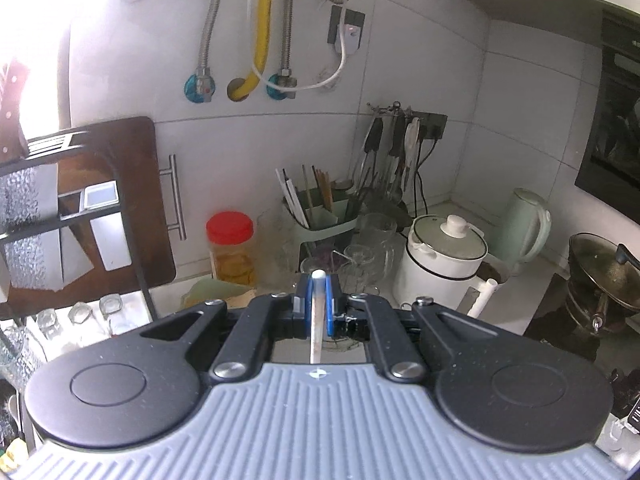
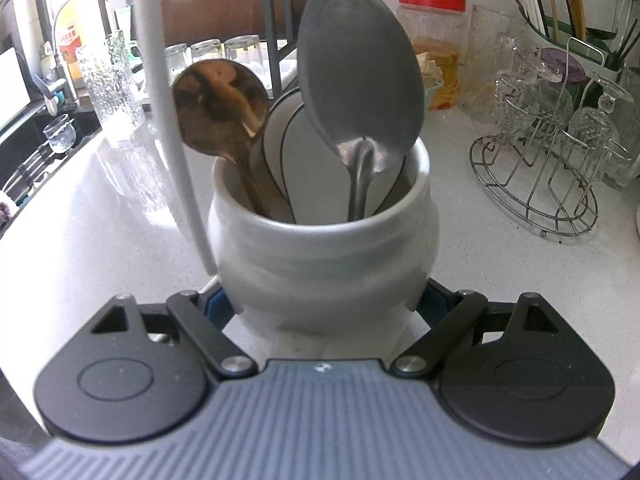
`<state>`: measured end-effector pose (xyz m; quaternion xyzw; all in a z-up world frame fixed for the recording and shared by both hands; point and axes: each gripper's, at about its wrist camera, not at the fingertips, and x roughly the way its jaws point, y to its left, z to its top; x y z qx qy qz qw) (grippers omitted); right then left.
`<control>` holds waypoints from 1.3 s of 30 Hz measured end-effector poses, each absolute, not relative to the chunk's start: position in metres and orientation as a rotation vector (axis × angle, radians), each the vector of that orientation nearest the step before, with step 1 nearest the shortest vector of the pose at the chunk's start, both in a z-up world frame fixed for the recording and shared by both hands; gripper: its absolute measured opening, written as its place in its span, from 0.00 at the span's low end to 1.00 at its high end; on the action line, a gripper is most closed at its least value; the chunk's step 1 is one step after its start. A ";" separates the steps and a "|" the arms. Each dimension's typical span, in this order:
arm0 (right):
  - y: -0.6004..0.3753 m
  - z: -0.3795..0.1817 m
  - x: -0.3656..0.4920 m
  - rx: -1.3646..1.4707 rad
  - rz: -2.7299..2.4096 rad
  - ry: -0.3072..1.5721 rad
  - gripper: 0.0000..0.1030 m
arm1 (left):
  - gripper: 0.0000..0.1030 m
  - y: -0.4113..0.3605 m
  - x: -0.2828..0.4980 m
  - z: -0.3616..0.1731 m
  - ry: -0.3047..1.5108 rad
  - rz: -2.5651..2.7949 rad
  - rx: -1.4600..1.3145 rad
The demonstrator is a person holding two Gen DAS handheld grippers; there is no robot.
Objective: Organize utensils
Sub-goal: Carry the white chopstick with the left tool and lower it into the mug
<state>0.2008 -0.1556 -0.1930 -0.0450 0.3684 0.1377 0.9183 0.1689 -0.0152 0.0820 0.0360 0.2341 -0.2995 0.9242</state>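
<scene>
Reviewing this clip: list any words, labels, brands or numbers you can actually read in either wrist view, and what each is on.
No text is legible in either view.
Bottle by the sink: red label with lettering, too blurred to read.
Left gripper and right gripper: small round emblem on each housing, a symbol only, no letters.
Red-lidded jar: no label visible.
White ceramic pot: plain, unmarked.

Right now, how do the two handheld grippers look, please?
Both look alike. The left gripper and right gripper each have a grey ribbed body with a small cross mark, two round black discs, black linkage bars with silver bolts, and blue pads on black fingers.
</scene>
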 end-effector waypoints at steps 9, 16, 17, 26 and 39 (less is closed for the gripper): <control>-0.155 -0.193 0.200 -0.090 0.282 0.754 0.89 | 0.07 -0.022 0.177 0.095 0.441 -0.626 0.070; -0.156 -0.193 0.197 -0.083 0.275 0.744 0.89 | 0.07 -0.029 0.183 0.093 0.447 -0.653 0.079; -0.156 -0.193 0.197 -0.082 0.274 0.744 0.89 | 0.07 -0.031 0.183 0.093 0.445 -0.656 0.086; -0.155 -0.193 0.196 -0.075 0.266 0.744 0.89 | 0.07 -0.039 0.190 0.097 0.449 -0.677 0.115; -0.154 -0.193 0.196 -0.070 0.251 0.750 0.89 | 0.07 -0.046 0.199 0.095 0.492 -0.711 0.136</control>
